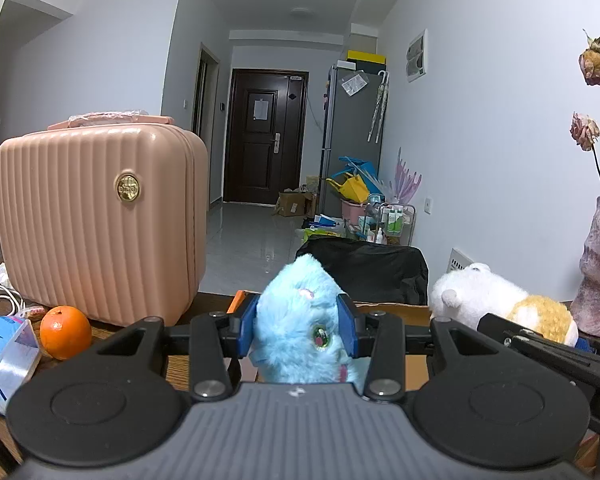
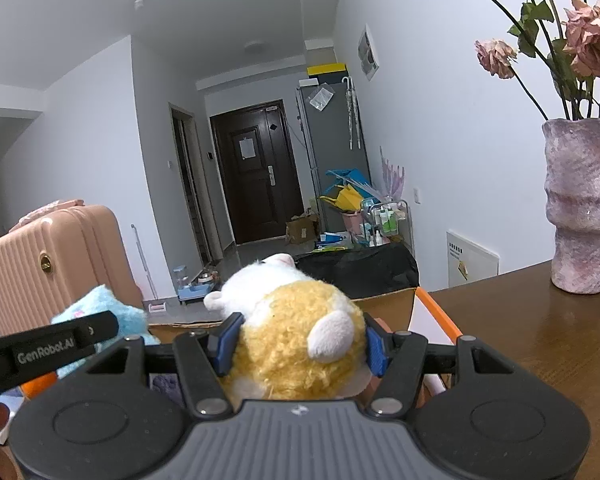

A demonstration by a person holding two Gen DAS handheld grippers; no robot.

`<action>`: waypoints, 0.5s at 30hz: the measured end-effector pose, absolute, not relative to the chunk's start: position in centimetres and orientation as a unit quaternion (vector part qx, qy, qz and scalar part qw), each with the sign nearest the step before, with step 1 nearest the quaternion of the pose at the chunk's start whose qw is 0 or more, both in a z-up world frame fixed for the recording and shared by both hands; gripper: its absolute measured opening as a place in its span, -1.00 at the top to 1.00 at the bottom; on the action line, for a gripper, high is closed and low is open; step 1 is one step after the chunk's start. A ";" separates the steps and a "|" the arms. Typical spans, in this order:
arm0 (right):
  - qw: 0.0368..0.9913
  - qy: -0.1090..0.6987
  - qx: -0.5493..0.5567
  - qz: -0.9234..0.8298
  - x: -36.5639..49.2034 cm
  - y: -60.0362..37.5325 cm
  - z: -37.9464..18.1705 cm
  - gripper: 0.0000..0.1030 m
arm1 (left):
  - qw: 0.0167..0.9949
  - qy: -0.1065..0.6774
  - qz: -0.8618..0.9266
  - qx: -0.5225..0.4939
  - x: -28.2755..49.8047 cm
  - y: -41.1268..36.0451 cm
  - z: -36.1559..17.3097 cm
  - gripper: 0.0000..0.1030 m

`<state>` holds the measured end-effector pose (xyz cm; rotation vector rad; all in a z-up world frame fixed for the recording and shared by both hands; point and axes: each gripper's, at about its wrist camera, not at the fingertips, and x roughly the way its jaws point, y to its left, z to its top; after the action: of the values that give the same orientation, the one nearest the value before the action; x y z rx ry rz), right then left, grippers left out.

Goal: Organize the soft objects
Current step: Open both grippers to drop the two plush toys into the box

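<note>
My left gripper (image 1: 298, 326) is shut on a fluffy light-blue plush toy (image 1: 300, 312), held between the blue pads above the wooden table. My right gripper (image 2: 298, 340) is shut on a white and yellow hamster plush (image 2: 296, 320). In the left wrist view the hamster plush (image 1: 496, 300) shows at the right, with the right gripper's black body below it. In the right wrist view the blue plush (image 2: 104, 312) shows at the left behind the left gripper's black arm. An open cardboard box with an orange flap (image 2: 432, 312) lies under both toys.
A pink ribbed suitcase (image 1: 96, 220) stands at the left on the table, with an orange (image 1: 65, 332) and a tissue pack (image 1: 4, 356) in front. A purple vase (image 2: 580, 208) with dried roses stands at the right. A black bag (image 1: 372, 268) sits beyond the table edge.
</note>
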<state>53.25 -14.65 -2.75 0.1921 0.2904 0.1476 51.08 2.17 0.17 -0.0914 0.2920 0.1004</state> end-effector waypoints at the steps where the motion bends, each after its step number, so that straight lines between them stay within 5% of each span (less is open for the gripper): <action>1: 0.982 0.145 0.095 0.073 53.2 -14.7 -2.8 -0.18 | 0.987 0.146 0.050 -0.045 51.1 2.1 0.1 0.16; 4: 0.982 0.147 0.096 0.071 53.2 -14.7 -2.8 -0.20 | 0.987 0.147 0.053 -0.045 51.1 2.2 0.2 0.08; 8: 0.982 0.150 0.101 0.062 53.4 -15.1 -2.8 -0.20 | 0.986 0.149 0.061 -0.051 51.1 2.6 0.2 -0.32; 10: 0.981 0.151 0.107 0.055 53.4 -15.4 -2.8 -0.46 | 0.986 0.144 0.073 -0.048 51.0 2.7 0.2 -0.49; 12: 0.981 0.148 0.114 0.049 53.3 -15.6 -2.7 -0.59 | 0.985 0.142 0.081 -0.048 50.9 2.9 0.3 -0.80; 15: 0.981 0.146 0.120 0.042 53.3 -16.0 -2.7 -0.75 | 0.984 0.134 0.106 -0.047 50.6 3.0 0.4 -1.00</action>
<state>53.30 -15.98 -2.67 0.2418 0.2940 0.0840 50.61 3.02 0.39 -0.0942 0.2693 0.2139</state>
